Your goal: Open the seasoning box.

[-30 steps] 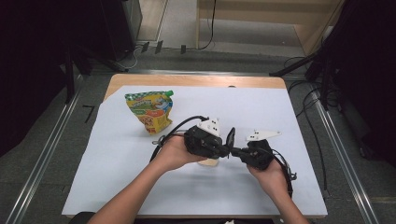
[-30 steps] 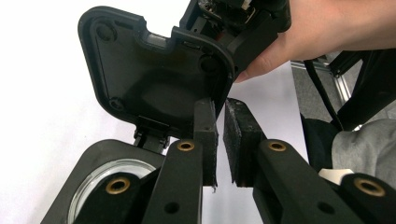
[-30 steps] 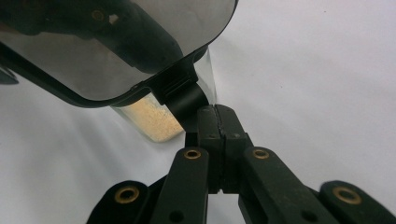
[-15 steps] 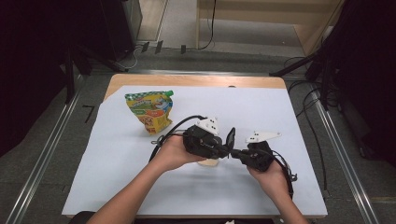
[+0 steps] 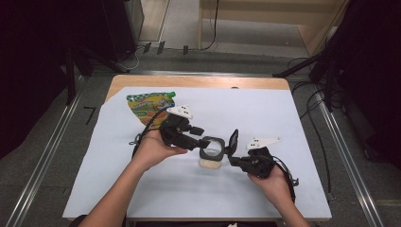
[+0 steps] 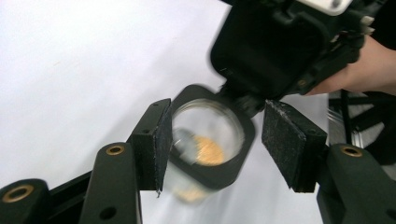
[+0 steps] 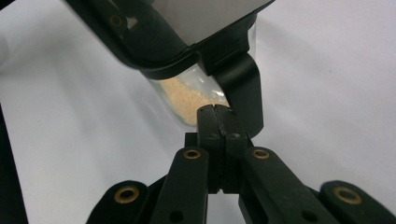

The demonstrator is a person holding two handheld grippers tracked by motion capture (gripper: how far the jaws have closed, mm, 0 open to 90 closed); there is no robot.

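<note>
A clear container (image 5: 211,159) with a black square rim and some yellow powder inside stands on the white sheet. Its black flip lid (image 5: 233,140) stands open on the right side. My left gripper (image 5: 203,138) is open, and its jaws have just been opening. In the left gripper view the container's mouth (image 6: 208,135) lies between the pads; the left pad (image 6: 162,135) is close to the rim and the right pad is apart from it. My right gripper (image 5: 232,160) is shut, its tips (image 7: 217,112) against the black hinge strap (image 7: 245,88). Whether they pinch it I cannot tell.
A colourful snack pouch (image 5: 149,106) lies flat at the back left of the white sheet (image 5: 283,118). The wooden table edge (image 5: 198,81) runs along the back. Cables trail from both grippers. Metal rails run along the floor on both sides.
My left gripper has drawn back to the left and its jaws have spread apart, uncovering the container's open mouth. The right gripper and the container have stayed in place.
</note>
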